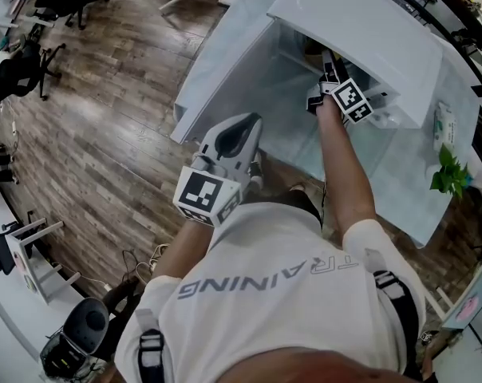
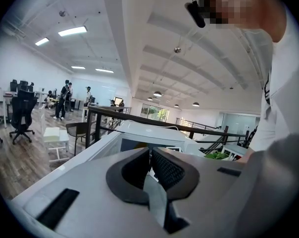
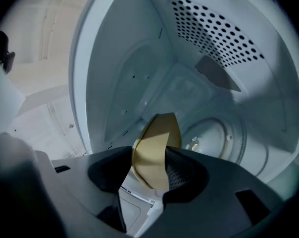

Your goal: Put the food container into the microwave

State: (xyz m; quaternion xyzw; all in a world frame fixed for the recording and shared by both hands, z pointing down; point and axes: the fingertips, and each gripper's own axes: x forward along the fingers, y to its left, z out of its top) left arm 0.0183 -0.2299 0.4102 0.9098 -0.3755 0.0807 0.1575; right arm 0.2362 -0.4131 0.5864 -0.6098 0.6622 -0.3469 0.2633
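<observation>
My right gripper [image 3: 152, 163] is clamped on the tan, thin-walled food container [image 3: 157, 148], pinching it by one edge. The container is already inside the cavity of the white microwave [image 3: 134, 78]. It hangs above the floor, with the round turntable [image 3: 216, 135] at about 3 o'clock from it and the perforated wall [image 3: 214, 29] up at 1 o'clock.

The main risk, as I judge it, is that grip. The pads hold only a thin lip and the container looks tilted, so a jolt or an early release could drop it off-centre or tip it over. If I push further toward 12 o'clock, it could knock the back wall.

My left gripper [image 2: 150, 166] has its jaws pressed together on nothing, and it points over the top of the microwave.

Only the right gripper view shows the container and how it sits between the pads. The head view hides that behind my arm and the microwave's top [image 1: 361, 30]. That view does show the open white door [image 1: 225, 62] at 10 o'clock of my right gripper [image 1: 337, 94], and my left gripper [image 1: 229, 146] idling near my chest.
</observation>
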